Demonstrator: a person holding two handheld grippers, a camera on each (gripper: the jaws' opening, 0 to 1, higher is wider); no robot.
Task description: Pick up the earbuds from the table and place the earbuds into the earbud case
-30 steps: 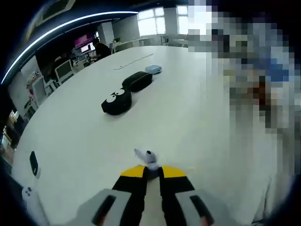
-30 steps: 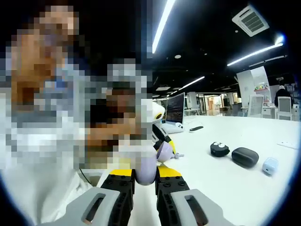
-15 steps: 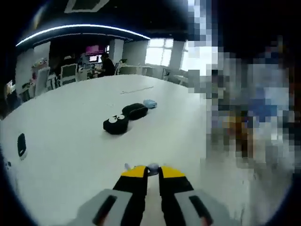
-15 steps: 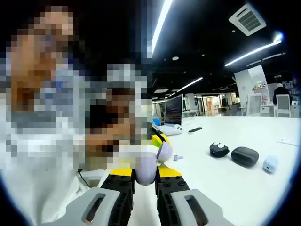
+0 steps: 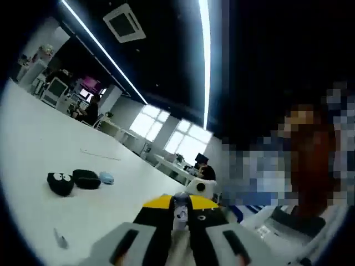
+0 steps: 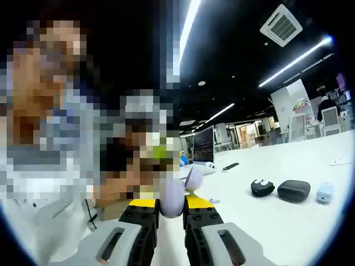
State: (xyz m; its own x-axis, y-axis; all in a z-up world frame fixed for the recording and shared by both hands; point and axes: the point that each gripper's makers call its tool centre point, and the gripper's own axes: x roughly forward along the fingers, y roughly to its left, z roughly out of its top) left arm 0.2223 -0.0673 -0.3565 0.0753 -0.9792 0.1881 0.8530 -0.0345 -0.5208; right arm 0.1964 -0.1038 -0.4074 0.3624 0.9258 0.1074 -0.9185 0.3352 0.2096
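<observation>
Left gripper (image 5: 180,206) pinches a small earbud (image 5: 179,210); right gripper (image 6: 171,202) clamps the lavender case (image 6: 171,198). Misalignment risks dropping the slippery bud.

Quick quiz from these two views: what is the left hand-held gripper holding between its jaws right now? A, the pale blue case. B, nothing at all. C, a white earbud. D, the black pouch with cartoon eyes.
C: in the left gripper view the left hand-held gripper is shut on a small white earbud, while the black pouch with eyes and the pale blue case lie far off on the white table.
</observation>
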